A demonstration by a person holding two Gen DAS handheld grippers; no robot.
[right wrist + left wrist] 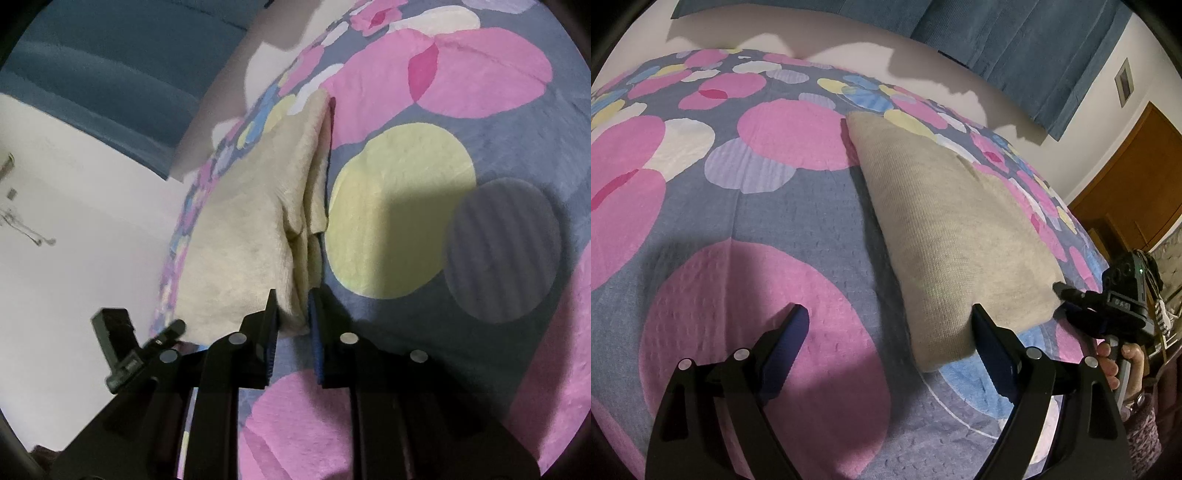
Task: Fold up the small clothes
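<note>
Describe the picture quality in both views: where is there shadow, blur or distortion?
Left wrist view: sharp, a dark shadow on the bedspread before the left gripper, and fisheye bending of the curtain. Right wrist view: softer and slightly blurred; a shadow crosses the yellow circle beside the folded beige garment.

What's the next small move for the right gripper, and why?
Probably lift the pinched edge slightly. The right gripper looks shut on the near edge of the beige garment, which lies on the bedspread. The left gripper is open and holds nothing.
</note>
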